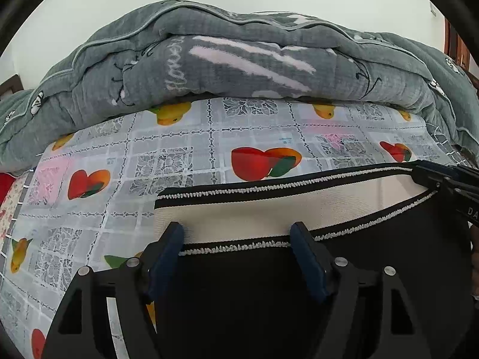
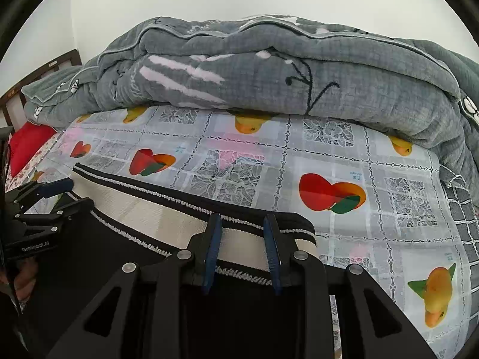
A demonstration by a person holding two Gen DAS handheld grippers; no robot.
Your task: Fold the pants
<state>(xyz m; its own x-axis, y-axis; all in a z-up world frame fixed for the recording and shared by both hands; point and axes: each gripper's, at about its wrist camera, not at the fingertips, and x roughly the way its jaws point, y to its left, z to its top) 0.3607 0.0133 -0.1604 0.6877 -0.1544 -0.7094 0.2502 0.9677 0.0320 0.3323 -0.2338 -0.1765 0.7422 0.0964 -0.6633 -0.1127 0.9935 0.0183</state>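
Black pants (image 1: 245, 293) with a cream and black striped waistband (image 1: 269, 206) lie on a fruit-print cloth. My left gripper (image 1: 236, 233) is open, its fingers wide apart over the waistband's left end. My right gripper (image 2: 242, 224) is open with a narrower gap over the waistband's right end (image 2: 239, 239), with the black fabric (image 2: 89, 269) below. Each gripper shows in the other's view: the right one at the far right of the left wrist view (image 1: 443, 179), the left one at the far left of the right wrist view (image 2: 45, 197).
A thick grey quilt (image 1: 239, 59) is heaped along the back of the bed, also seen in the right wrist view (image 2: 284, 68). The fruit-print cloth (image 1: 179, 149) lies between it and the pants. A red cushion (image 2: 27, 146) sits at the left. A white wall stands behind.
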